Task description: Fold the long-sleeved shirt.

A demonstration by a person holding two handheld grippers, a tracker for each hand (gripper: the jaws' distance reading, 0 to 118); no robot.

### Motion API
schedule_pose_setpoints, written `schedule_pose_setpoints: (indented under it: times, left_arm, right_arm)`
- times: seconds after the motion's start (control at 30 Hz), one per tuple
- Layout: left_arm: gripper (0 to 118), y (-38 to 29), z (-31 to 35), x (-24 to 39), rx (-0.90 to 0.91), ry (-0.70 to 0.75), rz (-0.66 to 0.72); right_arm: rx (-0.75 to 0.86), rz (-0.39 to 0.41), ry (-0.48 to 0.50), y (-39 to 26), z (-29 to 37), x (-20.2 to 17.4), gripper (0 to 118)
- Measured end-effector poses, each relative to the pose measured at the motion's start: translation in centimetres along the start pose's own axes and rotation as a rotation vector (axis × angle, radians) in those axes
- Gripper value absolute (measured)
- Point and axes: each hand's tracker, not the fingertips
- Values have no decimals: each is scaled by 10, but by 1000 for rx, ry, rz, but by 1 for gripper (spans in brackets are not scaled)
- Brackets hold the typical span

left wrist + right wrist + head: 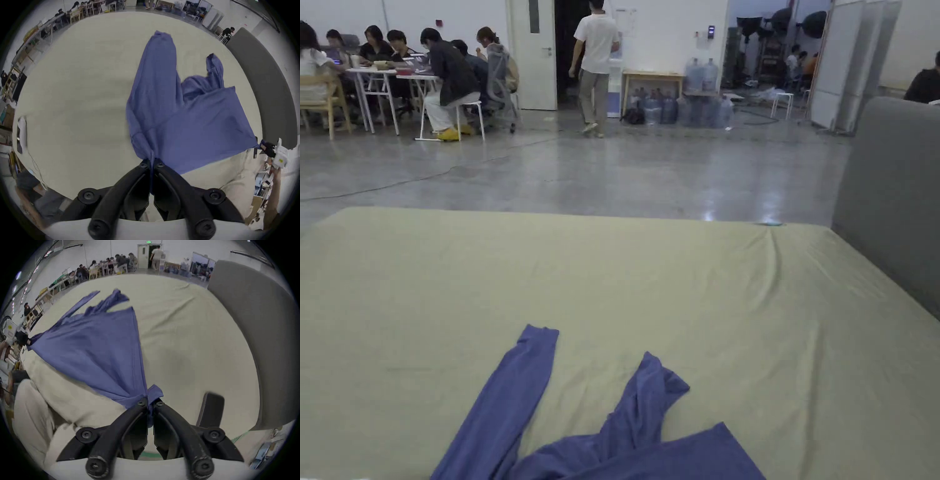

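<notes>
In the left gripper view, the left gripper point(151, 162) is sitting at the bottom centre of the frame with its two jaws closed together, and a bunched edge of the blue shirt point(186, 116) is pinched between them. In the right gripper view, the right gripper point(150, 403) is also at the bottom centre, its jaws pressed onto a corner of the shirt, with a small ribbed flap sticking out just above the tips.

Between the two grips the cloth is stretching as a fairly flat sheet, raised off the pale green bed cover point(675, 281). The far part is lying on the cover: in the head view one sleeve point(506, 394) is running up at lower left and the other sleeve point(650, 394) is crumpled at lower centre. A grey padded panel point(894, 200) is standing along the right edge of the frame.

The fabric is looking thin, light and very soft; it is gathering into pleats at each jaw and sagging wherever nothing supports it. I judge it will not slip easily but will twist and wrinkle. Holding it at two neighbouring corners seems sensible, and the sleeves are probably best taken near the cuffs to lay them straight.
</notes>
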Motion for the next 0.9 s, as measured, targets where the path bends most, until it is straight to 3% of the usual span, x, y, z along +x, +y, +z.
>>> schedule_pose_setpoints:
  times: [0.23, 0.47, 0.53, 0.57, 0.63, 0.67, 0.77, 0.9]
  left_arm:
    - [0, -23, -28, -16, -23, -11, 56]
    - [0, -22, -48, -22, -25, 2, 90]
    - [0, -20, -47, -23, -20, -8, 119]
    - [7, -19, -46, -24, -18, -17, 140]
    - [90, -19, -33, -24, 2, -23, 173]
    - [108, -20, -21, -21, 19, -3, 172]
    - [117, -33, 17, -14, 196, -57, 158]
    - [116, -50, 31, -1, 150, -99, 122]
  right_arm:
    - [-104, 50, -13, -27, -23, -23, 1]
    - [-148, -10, -5, -31, -49, -22, 1]
    - [-163, -44, 12, -29, -49, -18, 7]
    - [-169, -62, 30, -26, -48, -15, 19]
    - [-181, -77, 19, -19, -40, -5, 80]
    - [-182, -83, 1, -14, -30, -1, 88]
    - [-53, -88, 87, -1, 19, 10, 96]
    - [89, -173, 57, 14, 66, 0, 96]
